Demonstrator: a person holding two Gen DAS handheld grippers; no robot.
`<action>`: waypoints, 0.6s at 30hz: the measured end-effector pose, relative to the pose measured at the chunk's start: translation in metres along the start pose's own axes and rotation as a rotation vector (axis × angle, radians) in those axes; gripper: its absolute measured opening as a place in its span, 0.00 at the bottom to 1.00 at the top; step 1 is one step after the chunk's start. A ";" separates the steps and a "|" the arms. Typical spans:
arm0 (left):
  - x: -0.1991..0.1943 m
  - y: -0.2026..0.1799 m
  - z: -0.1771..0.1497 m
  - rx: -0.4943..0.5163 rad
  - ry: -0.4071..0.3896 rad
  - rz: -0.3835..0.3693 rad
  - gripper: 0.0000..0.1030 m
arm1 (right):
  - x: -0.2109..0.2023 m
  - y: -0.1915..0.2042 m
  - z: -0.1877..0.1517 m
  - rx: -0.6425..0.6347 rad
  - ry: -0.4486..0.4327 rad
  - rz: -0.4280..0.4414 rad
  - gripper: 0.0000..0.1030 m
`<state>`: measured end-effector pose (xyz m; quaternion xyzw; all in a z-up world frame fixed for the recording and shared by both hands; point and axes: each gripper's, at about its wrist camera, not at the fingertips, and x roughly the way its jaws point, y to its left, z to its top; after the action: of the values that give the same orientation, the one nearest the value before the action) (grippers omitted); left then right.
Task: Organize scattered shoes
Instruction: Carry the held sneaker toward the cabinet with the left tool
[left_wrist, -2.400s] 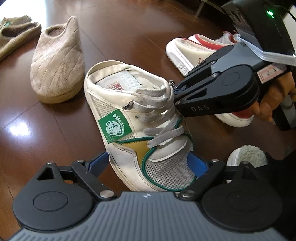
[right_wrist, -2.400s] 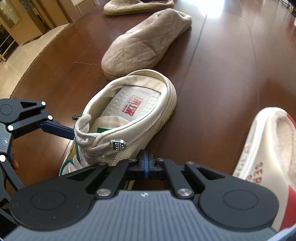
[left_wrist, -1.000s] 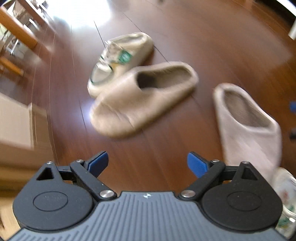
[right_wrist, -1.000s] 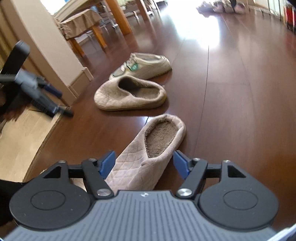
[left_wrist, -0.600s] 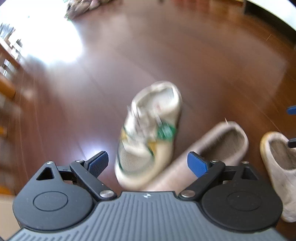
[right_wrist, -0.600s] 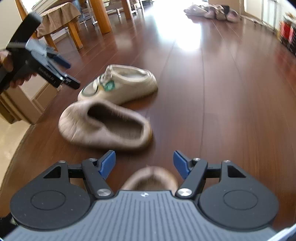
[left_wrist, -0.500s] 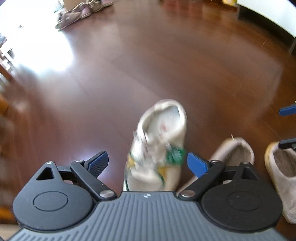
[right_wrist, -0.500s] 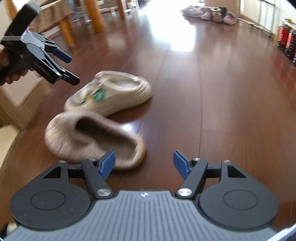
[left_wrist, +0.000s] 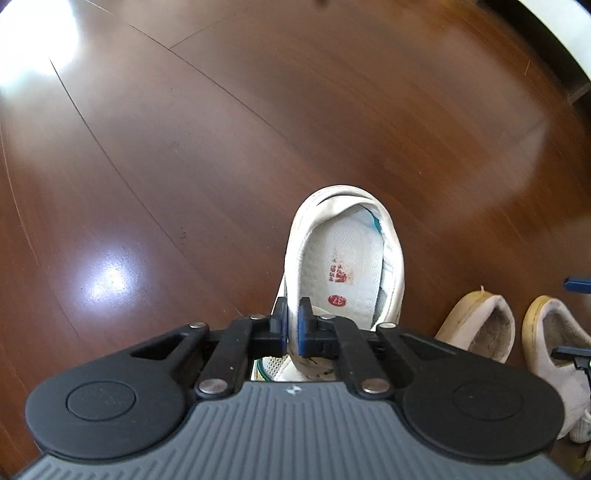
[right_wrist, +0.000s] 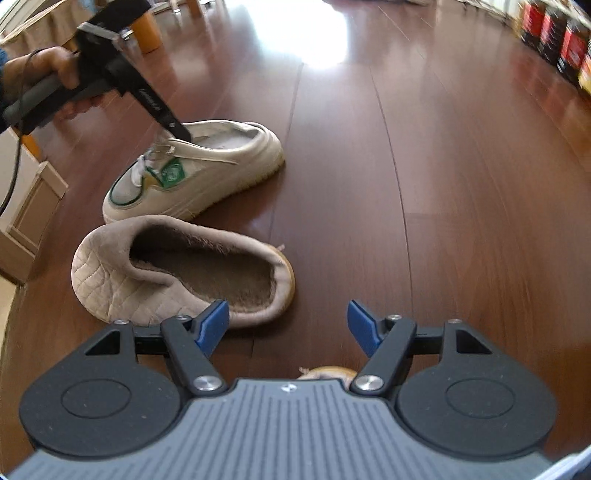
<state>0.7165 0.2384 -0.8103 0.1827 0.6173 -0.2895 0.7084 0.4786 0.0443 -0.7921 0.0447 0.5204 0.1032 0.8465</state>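
Note:
A white backless sneaker (left_wrist: 347, 258) with a green badge lies on the wooden floor; it also shows in the right wrist view (right_wrist: 207, 170). My left gripper (left_wrist: 291, 325) is shut on the sneaker's left upper edge near the tongue; from the right wrist view it (right_wrist: 183, 133) pinches the sneaker's top. A beige quilted slipper (right_wrist: 177, 273) lies just in front of the sneaker. My right gripper (right_wrist: 288, 325) is open and empty, above the floor beside that slipper. The rim of a second beige slipper (right_wrist: 327, 371) peeks out below it.
Both beige slippers (left_wrist: 484, 325) (left_wrist: 554, 339) lie to the right of the sneaker in the left wrist view. A pale wall skirting (right_wrist: 29, 210) stands at the left. Table legs (right_wrist: 147, 31) stand at the back left. Red boxes (right_wrist: 554, 40) line the far right.
My left gripper came down onto the white sneaker and shut on its upper edge. My right gripper swung left past the near slipper and stays open.

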 end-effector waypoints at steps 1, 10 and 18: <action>0.000 -0.001 0.001 -0.004 0.002 0.002 0.01 | -0.002 -0.001 -0.002 0.010 0.001 -0.002 0.66; -0.042 -0.016 0.005 -0.050 -0.196 -0.062 0.01 | -0.044 -0.002 -0.008 0.027 -0.058 -0.095 0.66; -0.100 -0.095 0.020 0.002 -0.332 -0.171 0.01 | -0.118 -0.016 -0.026 0.028 -0.070 -0.221 0.66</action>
<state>0.6645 0.1724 -0.6991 0.0800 0.5049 -0.3756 0.7730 0.4060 0.0019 -0.7034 0.0023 0.4934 0.0004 0.8698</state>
